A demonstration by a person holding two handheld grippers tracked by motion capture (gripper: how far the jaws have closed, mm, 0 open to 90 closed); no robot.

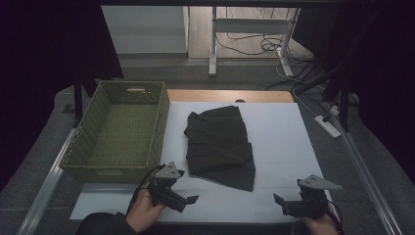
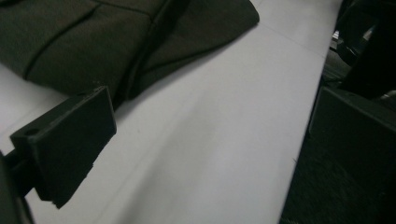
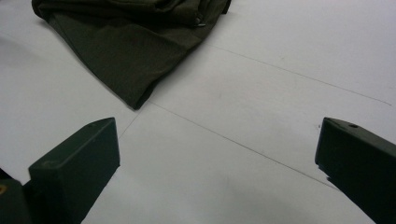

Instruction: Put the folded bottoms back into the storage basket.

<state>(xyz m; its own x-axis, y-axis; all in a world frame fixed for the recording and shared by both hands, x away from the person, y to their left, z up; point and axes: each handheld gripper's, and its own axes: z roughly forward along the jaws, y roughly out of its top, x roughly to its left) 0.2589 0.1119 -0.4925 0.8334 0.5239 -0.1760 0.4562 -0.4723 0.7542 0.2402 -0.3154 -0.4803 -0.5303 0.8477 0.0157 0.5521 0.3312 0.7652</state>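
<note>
While the folded dark green cloth [image 1: 220,145] lies in the middle of the white table top [image 1: 279,142], both claws are held near the table's front edge. The left gripper [image 1: 188,199] is held just in front of the cloth's near left corner, not touching it; whether its jaws are apart cannot be told. The right gripper [image 3: 217,172] is held wide open with nothing inside, well apart from the cloth. A green woven basket [image 1: 83,147] is seen at the left.

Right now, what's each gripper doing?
Left gripper: cannot tell; nothing held.
Right gripper: open, empty, short of the dark garment.
</note>
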